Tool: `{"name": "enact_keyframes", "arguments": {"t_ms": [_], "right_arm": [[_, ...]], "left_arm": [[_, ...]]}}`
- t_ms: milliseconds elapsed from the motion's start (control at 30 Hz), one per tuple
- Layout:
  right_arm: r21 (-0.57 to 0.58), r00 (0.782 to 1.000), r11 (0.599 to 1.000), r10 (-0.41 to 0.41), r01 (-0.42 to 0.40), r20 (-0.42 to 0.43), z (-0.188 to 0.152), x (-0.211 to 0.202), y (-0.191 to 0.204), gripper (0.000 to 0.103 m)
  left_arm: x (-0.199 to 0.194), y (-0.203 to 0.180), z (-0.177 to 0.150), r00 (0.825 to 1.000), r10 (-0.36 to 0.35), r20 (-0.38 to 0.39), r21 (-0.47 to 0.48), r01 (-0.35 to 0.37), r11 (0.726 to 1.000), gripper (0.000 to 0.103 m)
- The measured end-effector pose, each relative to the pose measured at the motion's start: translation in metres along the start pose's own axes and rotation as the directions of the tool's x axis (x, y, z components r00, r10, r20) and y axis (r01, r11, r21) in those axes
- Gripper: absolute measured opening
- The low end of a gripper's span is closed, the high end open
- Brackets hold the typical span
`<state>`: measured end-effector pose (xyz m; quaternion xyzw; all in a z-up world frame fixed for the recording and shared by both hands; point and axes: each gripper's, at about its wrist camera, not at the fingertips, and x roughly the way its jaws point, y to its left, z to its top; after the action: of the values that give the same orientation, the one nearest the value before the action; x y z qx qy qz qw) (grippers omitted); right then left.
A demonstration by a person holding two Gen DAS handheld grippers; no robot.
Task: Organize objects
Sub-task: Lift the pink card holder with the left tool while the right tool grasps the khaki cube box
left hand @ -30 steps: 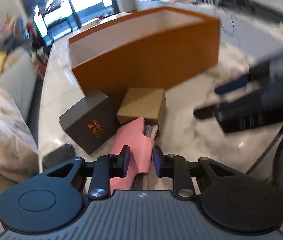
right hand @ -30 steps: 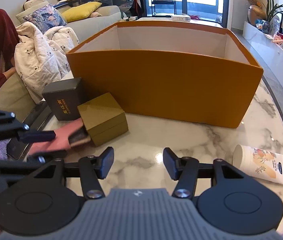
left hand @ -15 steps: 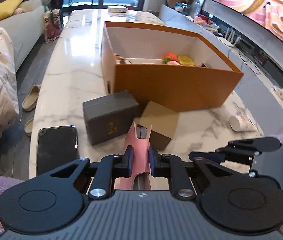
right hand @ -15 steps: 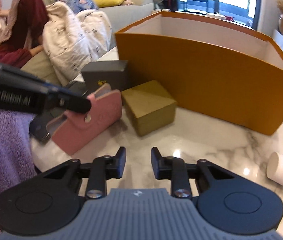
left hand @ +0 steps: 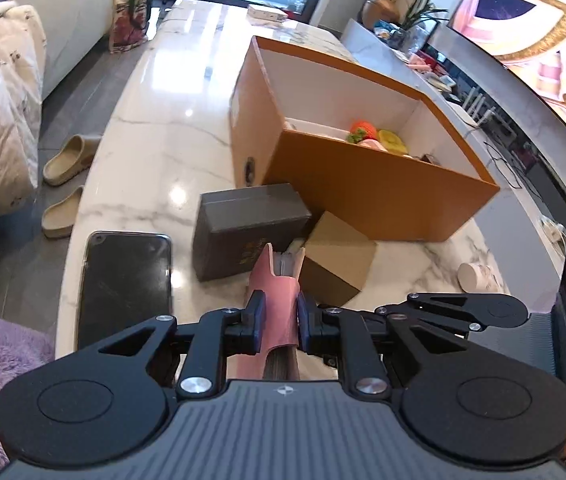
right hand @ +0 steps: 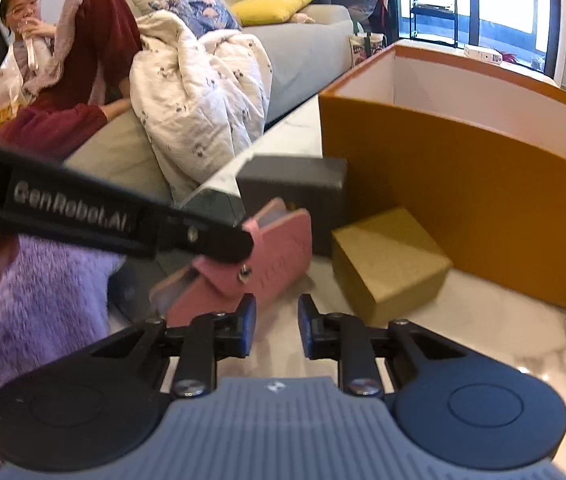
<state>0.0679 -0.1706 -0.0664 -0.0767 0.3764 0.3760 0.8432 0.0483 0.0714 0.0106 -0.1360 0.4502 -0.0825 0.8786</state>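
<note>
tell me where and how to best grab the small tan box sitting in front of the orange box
Grip the tan box across its two upright side faces, coming down from above with the jaws straddling its flat top. It lies askew, one corner toward the big orange box and the dark grey box close by, so a side approach looks crowded. The right gripper is empty and near it.
</note>
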Motion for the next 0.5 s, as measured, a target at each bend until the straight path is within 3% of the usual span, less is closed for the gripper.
{"name": "enact_keyframes", "arguments": {"t_ms": [133,300,467,500], "right_arm": [[0.001,1.0,1.0,0.012,-0.012,-0.001,0.001,0.002,0.003,0.02],[-0.004,1.0,1.0,0.013,-0.013,-0.005,0.001,0.004,0.003,0.021],[-0.023,0.999,0.999,-0.033,0.034,0.006,0.001,-0.002,0.0,0.024],[-0.035,0.999,0.998,-0.048,0.049,0.019,0.0,-0.006,-0.001,0.029]], "left_arm": [[0.002,0.004,0.002,1.0,0.002,-0.008,0.005,-0.002,1.0,0.02],[0.011,0.001,0.001,0.999,0.027,-0.034,0.05,-0.026,0.998,0.029],[0.02,0.0,-0.002,0.996,0.07,-0.05,0.088,-0.065,0.994,0.029],[0.021,0.001,-0.003,0.996,0.077,-0.05,0.09,-0.072,0.993,0.029]]}}
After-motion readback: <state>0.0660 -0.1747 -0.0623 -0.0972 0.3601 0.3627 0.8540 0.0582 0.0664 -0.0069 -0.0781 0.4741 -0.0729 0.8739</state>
